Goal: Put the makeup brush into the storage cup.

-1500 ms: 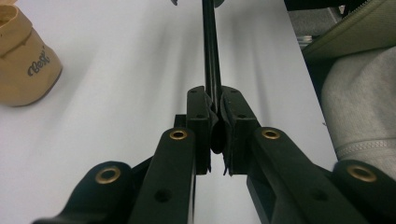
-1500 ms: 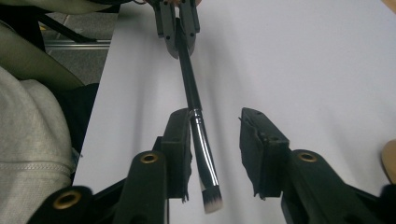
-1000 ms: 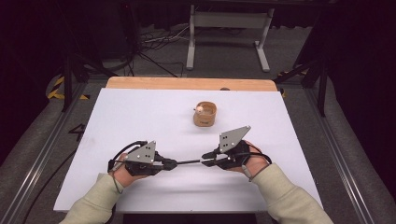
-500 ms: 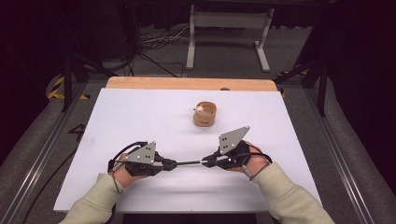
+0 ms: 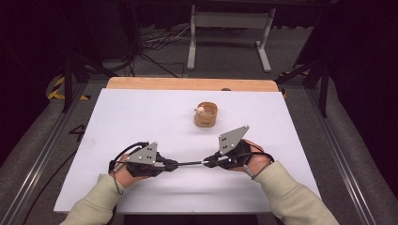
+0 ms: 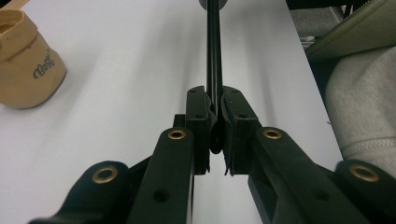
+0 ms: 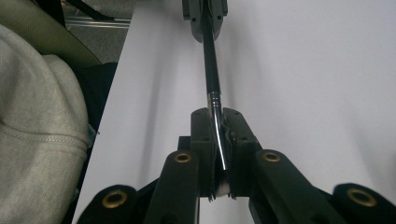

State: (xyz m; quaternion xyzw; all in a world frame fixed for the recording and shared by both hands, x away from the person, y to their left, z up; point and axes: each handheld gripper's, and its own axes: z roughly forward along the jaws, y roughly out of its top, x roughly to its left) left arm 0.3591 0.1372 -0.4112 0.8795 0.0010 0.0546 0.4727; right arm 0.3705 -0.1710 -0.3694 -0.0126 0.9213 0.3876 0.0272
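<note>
Thin black pen (image 5: pixel 190 163), slim and rigid, spanning the gap between the two sets of tongs and held level just above the white table (image 5: pixel 141 117). Probably light, and stiff enough not to sag across the span. Smooth and round along the barrel (so likely to roll or slide in a loose pinch). Chrome section at one end (image 7: pixel 215 126), black section at the other (image 6: pixel 214 70), with a ring where they meet; looks like a cap or two-part body that would pull apart along its length, though hard to confirm from here.

Left tongs (image 5: pixel 172 164) clamped on the black end, pads (image 6: pixel 198 121) pressed flat against both sides of the barrel. Right tongs (image 5: pixel 207 162) clamped on the chrome end, the shiny tip running down between the pads (image 7: pixel 238 135). Both grips near the very ends, leaving the middle free. Best hold judged to be exactly there: square across the barrel, close to each tip, with firm pressure, since polished metal gives little friction. Straight pull along the axis advised; any twist or bend risks the pen slipping out sideways.

Beyond the right tongs and well apart from them, a small tan cup (image 5: pixel 206 114) standing on the table, something pale at its rim. Light sleeves (image 5: pixel 291 197) trailing back from both tongs.
</note>
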